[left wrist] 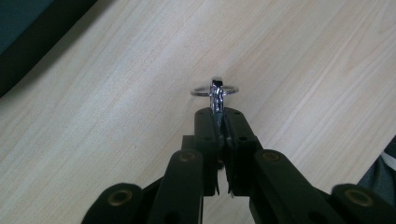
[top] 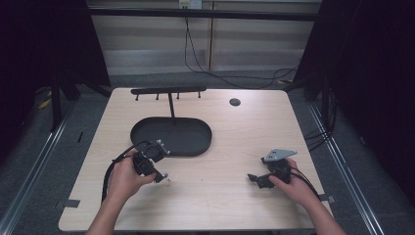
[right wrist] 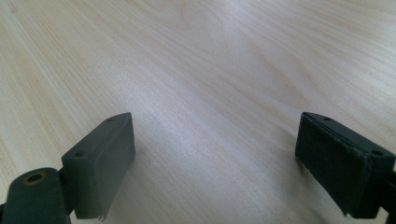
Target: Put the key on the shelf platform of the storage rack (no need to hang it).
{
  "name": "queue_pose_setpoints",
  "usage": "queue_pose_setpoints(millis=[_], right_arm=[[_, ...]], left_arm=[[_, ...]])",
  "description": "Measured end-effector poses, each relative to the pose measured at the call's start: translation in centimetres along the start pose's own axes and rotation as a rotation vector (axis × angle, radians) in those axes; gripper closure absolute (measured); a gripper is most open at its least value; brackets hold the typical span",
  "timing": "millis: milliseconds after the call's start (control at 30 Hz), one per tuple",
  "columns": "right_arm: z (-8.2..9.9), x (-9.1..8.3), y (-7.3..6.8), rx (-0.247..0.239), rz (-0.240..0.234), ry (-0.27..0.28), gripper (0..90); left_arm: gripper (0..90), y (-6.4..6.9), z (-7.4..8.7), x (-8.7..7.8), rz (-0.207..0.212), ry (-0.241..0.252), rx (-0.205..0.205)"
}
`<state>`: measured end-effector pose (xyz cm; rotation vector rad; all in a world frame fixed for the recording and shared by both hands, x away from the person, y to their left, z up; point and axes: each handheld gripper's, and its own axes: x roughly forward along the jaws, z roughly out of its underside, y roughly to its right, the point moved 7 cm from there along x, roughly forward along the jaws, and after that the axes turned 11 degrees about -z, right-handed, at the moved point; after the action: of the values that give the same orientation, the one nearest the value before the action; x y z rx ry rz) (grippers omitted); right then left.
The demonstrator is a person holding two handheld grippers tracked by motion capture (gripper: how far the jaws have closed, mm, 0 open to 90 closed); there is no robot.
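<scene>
A small silver ring with a metal piece [left wrist: 215, 92] sticks out from between the closed jaws of my left gripper [left wrist: 219, 112], just above the wooden table [left wrist: 116, 116]. In the high view the left gripper [top: 163, 178] sits at the table's front left, near the black oval tray [top: 142, 128], with a tiny bright glint at its tip. My right gripper [top: 252, 178] rests at the front right, pointing left. Its jaws stand wide apart over bare wood in the right gripper view, gripper [right wrist: 215, 154] holding nothing.
A black rack with a crossbar of small hooks [top: 168, 90] rises from the far edge of the tray. A round cable hole [top: 235, 102] lies at the table's back right. Dark floor, rails and cables surround the table.
</scene>
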<state>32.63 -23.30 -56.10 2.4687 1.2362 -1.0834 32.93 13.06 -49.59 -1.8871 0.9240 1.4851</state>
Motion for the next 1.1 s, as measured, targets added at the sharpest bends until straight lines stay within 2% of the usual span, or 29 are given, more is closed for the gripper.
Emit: queue_pose_setpoints(millis=[467,700,1100], right_arm=[[0.0,0.0,0.0,0.001,0.004,-0.001,11.3],[0.0,0.0,0.0,0.002,0.004,-0.001,11.3],[0.0,0.0,0.0,0.002,0.006,-0.001,11.3]], left_arm=[[85.5,-1.6,-0.8,-1.9,-0.024,0.0,-0.03],[85.5,-2.4,-1.5,-2.9,-0.042,0.019,-0.052],[85.5,-3.4,-2.6,-3.9,-0.049,0.024,-0.072]])
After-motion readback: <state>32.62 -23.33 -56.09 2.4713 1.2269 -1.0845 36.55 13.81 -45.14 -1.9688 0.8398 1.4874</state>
